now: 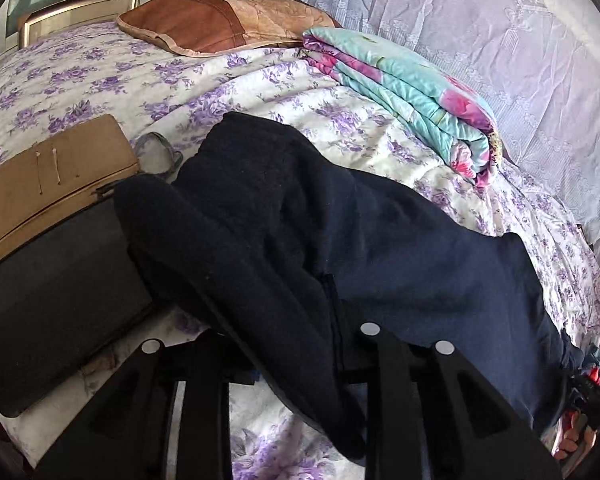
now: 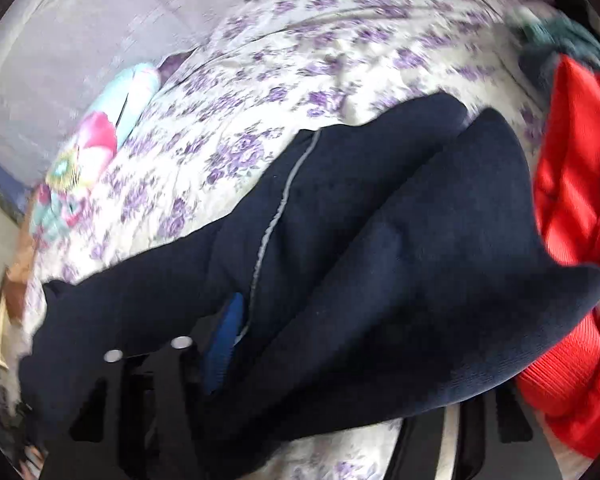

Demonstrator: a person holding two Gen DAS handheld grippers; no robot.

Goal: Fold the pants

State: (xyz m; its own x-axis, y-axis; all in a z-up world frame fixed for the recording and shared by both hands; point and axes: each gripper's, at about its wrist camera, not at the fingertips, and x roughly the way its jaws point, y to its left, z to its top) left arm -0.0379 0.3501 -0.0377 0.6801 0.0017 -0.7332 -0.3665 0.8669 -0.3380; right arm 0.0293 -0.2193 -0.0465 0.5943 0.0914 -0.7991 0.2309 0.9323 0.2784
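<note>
The dark navy pants (image 1: 340, 240) are lying across a bed (image 1: 100, 76) covered in a purple-flowered sheet, and in both views they are hiding most of what matters. In the left wrist view a thick fold of the cloth is draping over the left tool (image 1: 296, 344), covering its fingertips. Only the black frames and their white round markers are showing. The fingers are sitting close together with the fold running between them, so the left tool appears to be clamped on the pants, though the contact itself is buried under fabric.

The right wrist view is blurring heavily. The pants (image 2: 340, 248) are filling the lower half there, with a pale seam line running along one leg. The right tool (image 2: 300, 360) is largely smothered: one black finger with its white markers is showing at lower left, beside a blue patch, and the other finger is only peeking out under the cloth at lower right. Whether it is gripping the cloth I cannot tell.

A red garment (image 2: 580, 240) is being cut off at the right edge. A folded flowered quilt (image 1: 416, 96), a brown pillow (image 1: 220, 24), a cardboard box (image 1: 52, 184) and a flat black case (image 1: 60, 304) are lying on the bed around the pants.
</note>
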